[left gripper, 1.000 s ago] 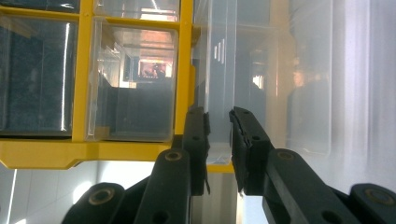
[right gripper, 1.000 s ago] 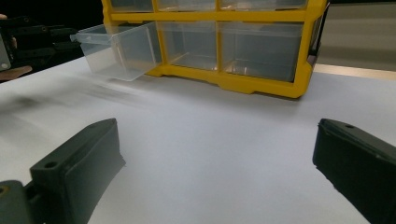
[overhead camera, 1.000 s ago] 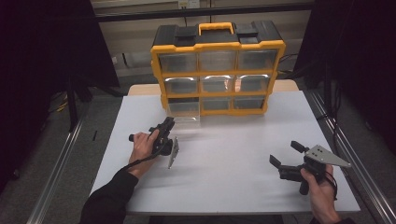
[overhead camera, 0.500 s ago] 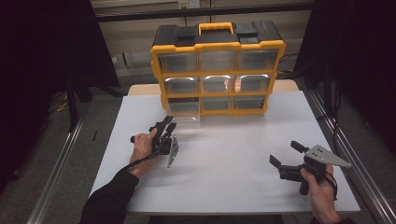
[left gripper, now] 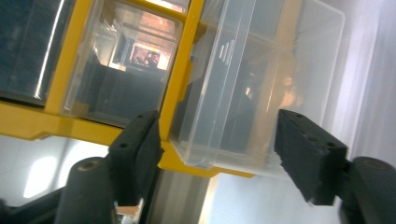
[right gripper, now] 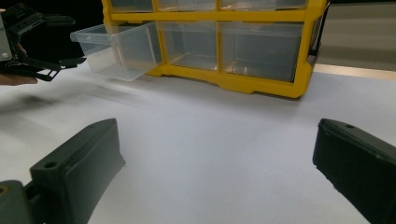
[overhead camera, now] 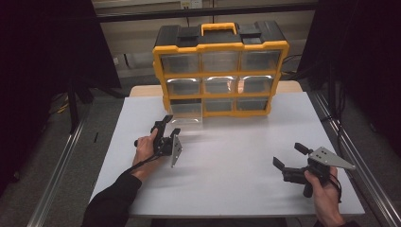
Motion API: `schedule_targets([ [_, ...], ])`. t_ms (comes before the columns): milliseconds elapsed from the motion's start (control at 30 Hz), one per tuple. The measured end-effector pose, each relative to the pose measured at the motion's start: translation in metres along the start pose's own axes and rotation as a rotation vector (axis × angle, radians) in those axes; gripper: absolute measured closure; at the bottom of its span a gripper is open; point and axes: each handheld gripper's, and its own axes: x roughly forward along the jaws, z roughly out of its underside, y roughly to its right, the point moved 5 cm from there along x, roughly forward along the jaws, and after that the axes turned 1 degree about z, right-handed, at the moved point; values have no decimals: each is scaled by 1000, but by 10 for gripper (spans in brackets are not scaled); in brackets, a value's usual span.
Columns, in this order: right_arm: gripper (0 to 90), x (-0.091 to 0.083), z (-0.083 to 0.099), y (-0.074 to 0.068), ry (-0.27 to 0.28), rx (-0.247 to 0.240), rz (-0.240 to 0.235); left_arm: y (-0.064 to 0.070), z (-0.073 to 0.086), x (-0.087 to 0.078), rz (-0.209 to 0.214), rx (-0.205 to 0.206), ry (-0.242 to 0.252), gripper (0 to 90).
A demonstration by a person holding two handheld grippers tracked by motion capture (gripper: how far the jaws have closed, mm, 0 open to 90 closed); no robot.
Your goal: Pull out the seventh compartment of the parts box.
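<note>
Light falls from above onto the white table (overhead camera: pixel 227 161), which is bright against dark, murky surroundings. Glare streaks the clear drawers (overhead camera: pixel 220 85) of the yellow cabinet (overhead camera: pixel 220 47). The close black jaws are soft and out of focus; the high view is grainy.

White table (overhead camera: pixel 246 156), grey floor (overhead camera: pixel 52 156), metal rails (overhead camera: pixel 59 182) either side, dark curtains (overhead camera: pixel 42 52) behind

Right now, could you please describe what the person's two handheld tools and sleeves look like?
Both tools are black with two blocky jaws. The left tool and right tool each carry a grey three-cornered plate. A thin black cable trails from the left one. A dark long sleeve covers the left forearm.
</note>
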Motion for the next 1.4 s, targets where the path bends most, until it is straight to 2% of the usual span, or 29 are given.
schedule_targets([
  [67, 6, 0, 0, 0, -2, -3, -2, 1, 1, 1, 14, -26, -2, 259],
  [100, 5, 0, 0, 0, -3, -3, -3, -1, 1, 0, 4, -30, -9, 244],
  [167, 6, 0, 0, 0, -3, -3, -3, -2, 2, 1, 22, -76, -14, 219],
  [200, 5, 0, 0, 0, 0, -1, -1, -2, 3, 2, 22, -120, -31, 211],
  [267, 6, 0, 0, 0, -4, -7, -6, -2, 5, 3, 27, -175, -52, 150],
  [333, 6, 0, 0, 0, -3, -2, -3, -4, 7, 3, 27, -223, -72, 137],
  [367, 6, 0, 0, 0, -3, -3, -4, -7, 7, 4, 13, -267, -54, 124],
  [400, 5, 0, 0, 0, -3, -3, -3, -8, 8, 4, 18, -287, -66, 103],
  [533, 5, 0, 0, 0, -4, -3, -3, -13, 12, 5, 53, -424, -82, 88],
  [567, 6, 0, 0, 0, -4, -3, -3, -15, 12, 5, 70, -437, -73, 84],
  [600, 5, 0, 0, 0, -6, -7, -6, -16, 11, 6, 68, -476, -59, 77],
  [633, 5, 0, 0, 0, -4, -3, -4, -17, 10, 5, 62, -483, -66, 67],
  [667, 6, 0, 0, 0, -6, -7, -6, -20, 8, 5, 57, -471, -56, 64],
  [767, 6, 0, 0, 0, -3, -4, -4, -22, 4, 5, 78, -600, -54, 53],
  [833, 6, 0, 0, 0, -3, -7, -6, -24, 2, 3, 108, -658, -42, 52],
  [900, 6, 0, 0, 0, 0, -2, -6, -24, 0, 3, 117, -721, -37, 52],
  [967, 6, 0, 0, 0, -6, -5, -7, -25, 0, 2, 133, -741, -38, 52],
  [1033, 6, 0, 0, 0, -3, -4, -6, -24, 1, 3, 129, -754, -49, 52],
  [1067, 6, 0, 0, 0, -3, -6, -5, -24, 2, 3, 140, -774, -56, 52],
  [1133, 6, 0, 1, 1, -4, -2, -8, -23, 4, 3, 171, -882, -64, 51],
  [1167, 6, 0, 1, 1, -1, -2, -8, -24, 5, 2, 196, -915, -79, 50],
  [1200, 6, 0, 1, 2, 0, -2, -7, -25, 6, 1, 198, -934, -85, 50],
  [1233, 6, 0, 1, 1, 0, 6, -6, -26, 7, 1, 223, -973, -80, 49],
  [1267, 6, 0, 1, 2, -4, 8, -9, -27, 6, 1, 219, -1018, -76, 50],
  [1333, 6, 1, 2, 2, -3, 2, -12, -27, 6, 1, 219, -1059, -75, 53],
  [1367, 6, 1, 2, 3, -5, 2, -10, -27, 6, 1, 226, -1098, -70, 52],
  [1400, 6, 0, 2, 3, -4, 1, -10, -27, 6, 0, 239, -1118, -77, 53],
])
